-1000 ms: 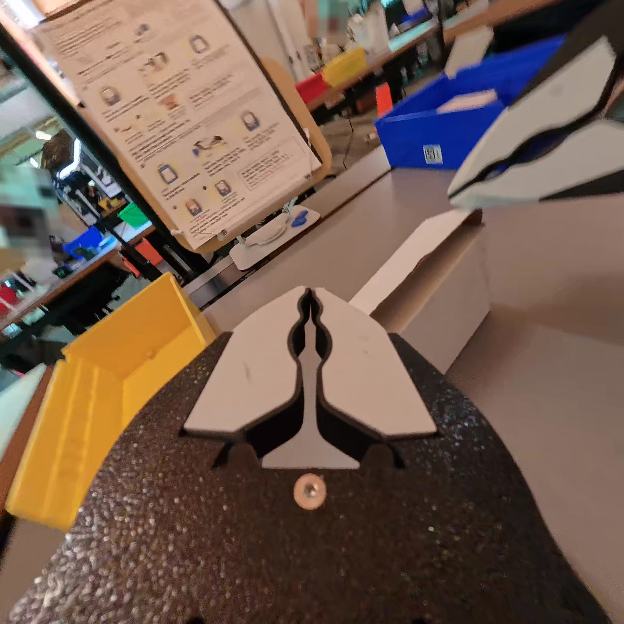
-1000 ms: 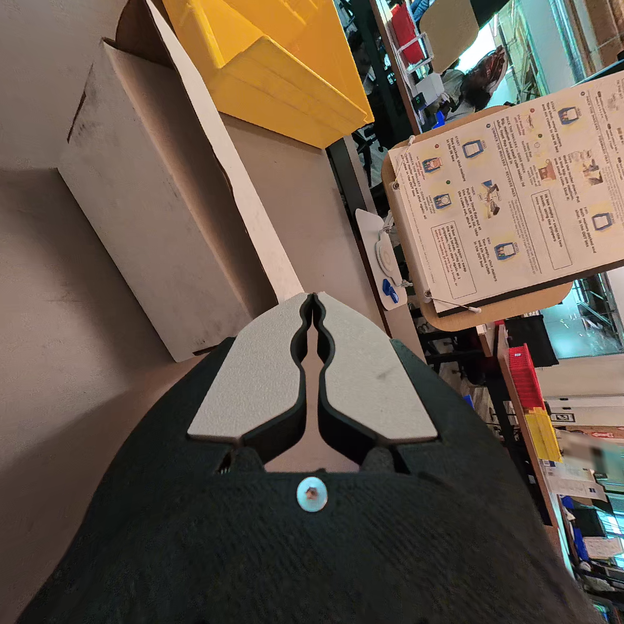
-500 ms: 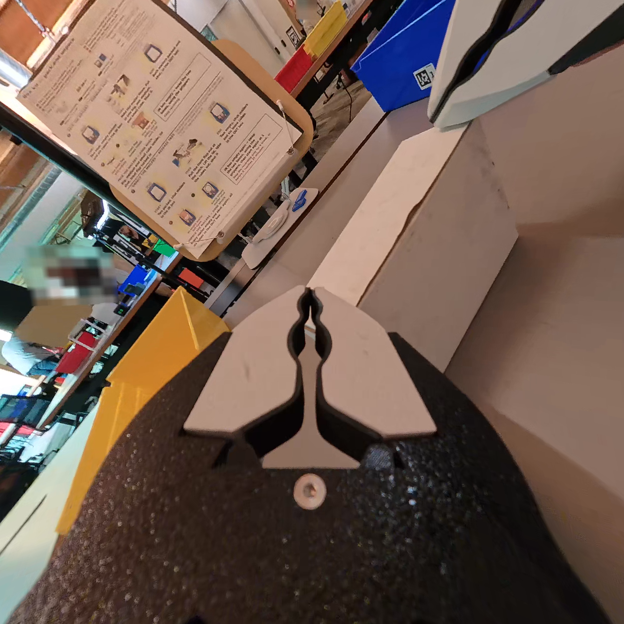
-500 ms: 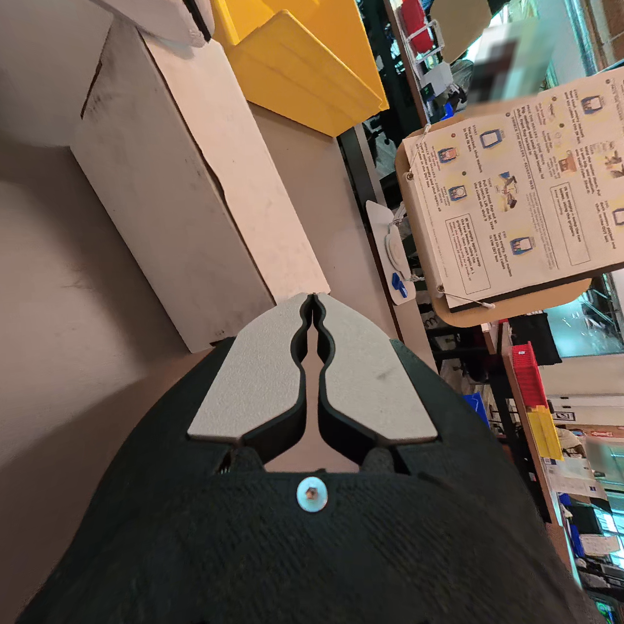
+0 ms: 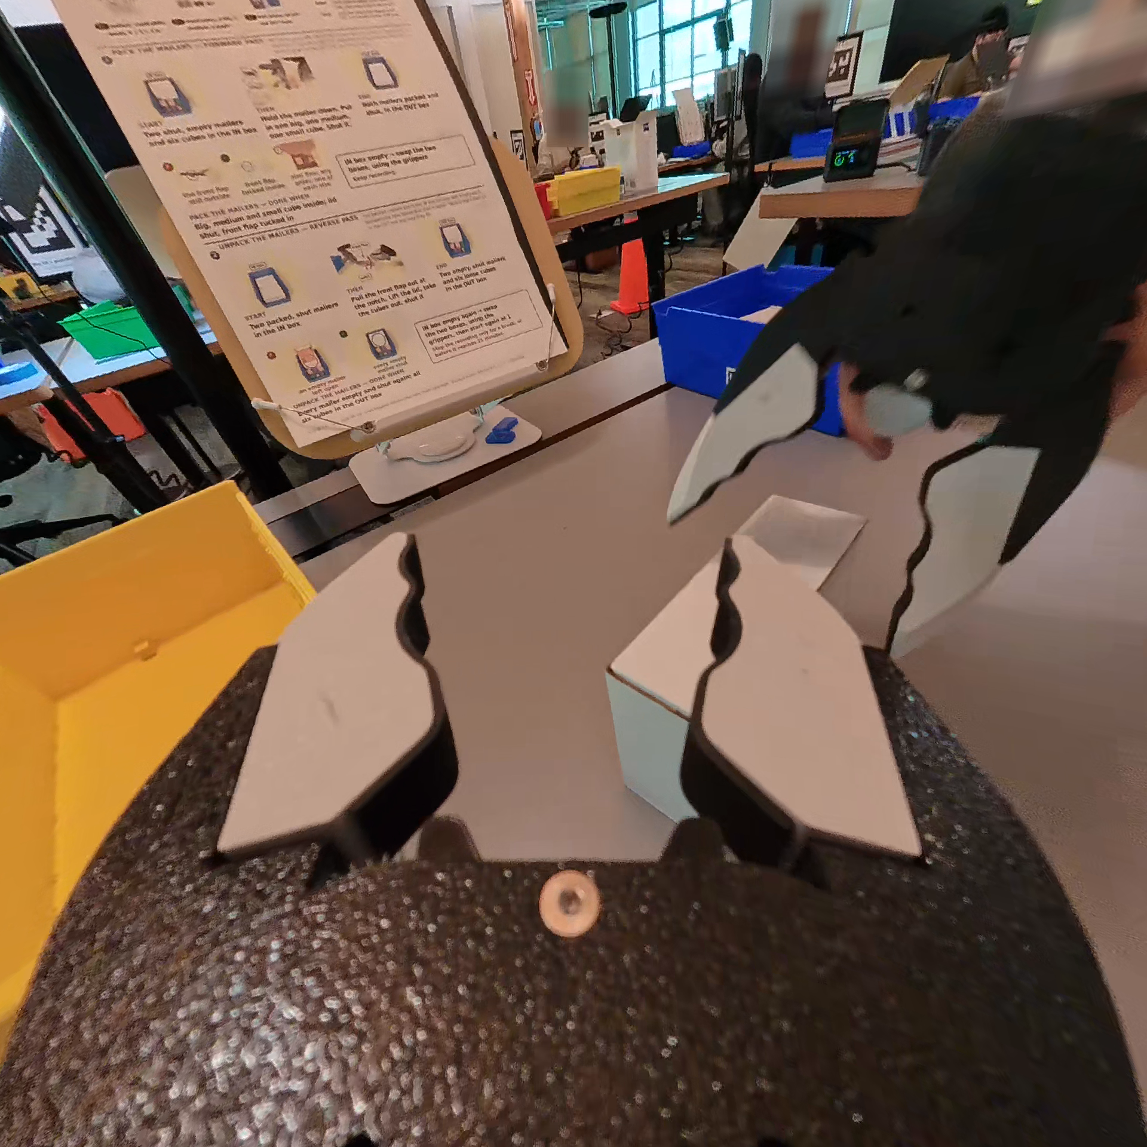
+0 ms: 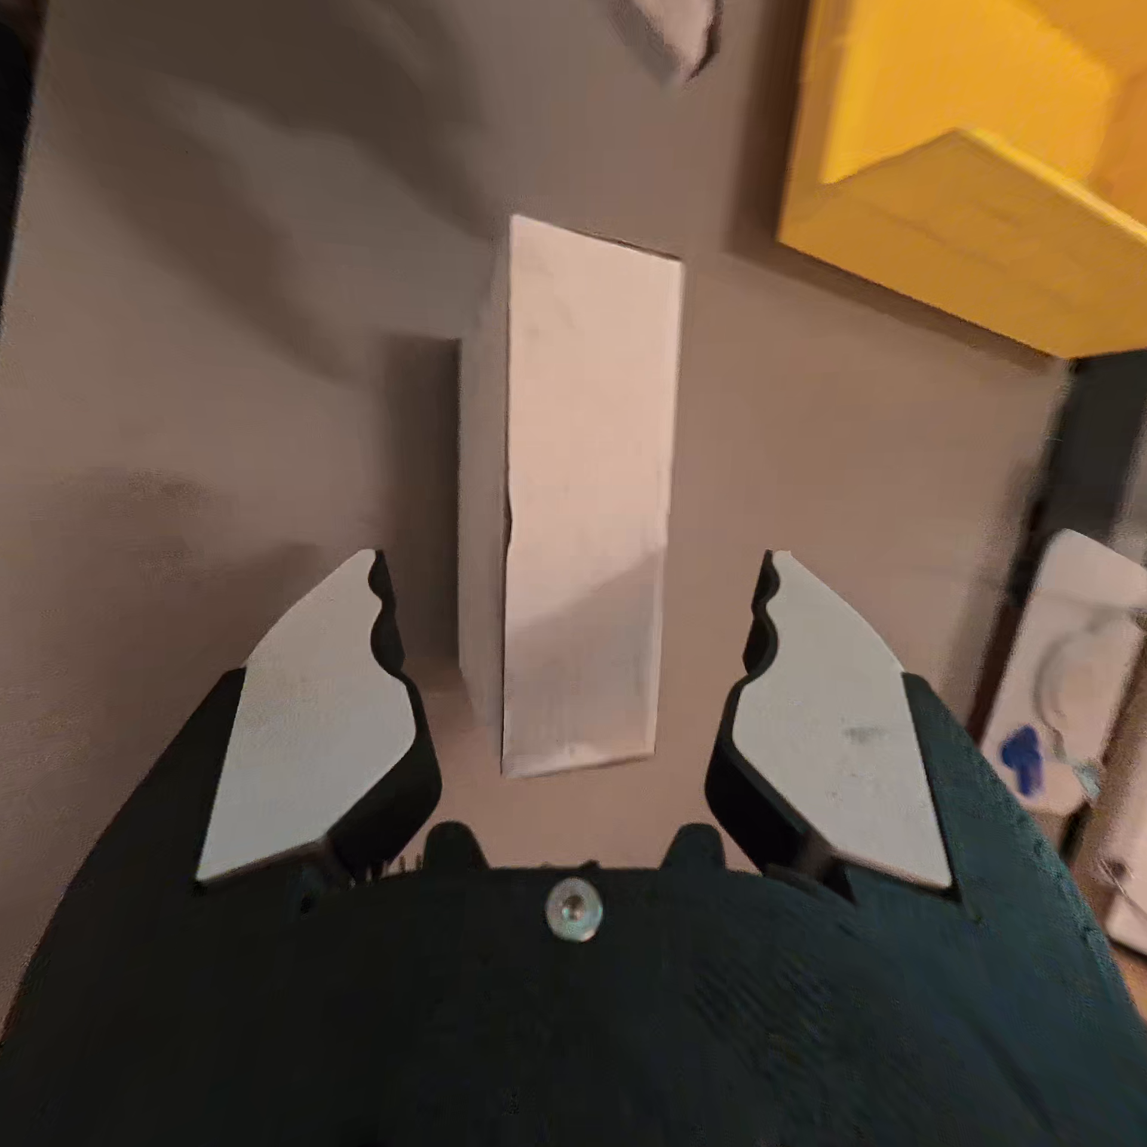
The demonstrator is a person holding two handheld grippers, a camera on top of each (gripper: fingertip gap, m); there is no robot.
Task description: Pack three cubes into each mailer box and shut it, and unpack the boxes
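- The left tool (image 5: 568,552) is spread wide and holds nothing; bare grey tabletop (image 5: 546,620) shows between its two grey fingers (image 5: 347,695).
- The white mailer box (image 5: 658,676) lies shut on the tabletop, and in the left wrist view the left tool's right-hand finger covers part of it.
- The right tool (image 6: 574,558) is also wide open and empty, held above the box and looking down on it.
- In the right wrist view the box (image 6: 589,496) is a long white shape lying lengthwise between the two fingers, apart from both.
- In the left wrist view the right tool (image 5: 800,496) hangs over the far end of the box, its fingers parted.
- A yellow bin (image 5: 124,652) sits to the left of the box, near it and not touching.
- A blue bin (image 5: 701,329) stands farther back on the right.
- An instruction sheet (image 5: 323,205) leans on a stand at the far edge of the tabletop.
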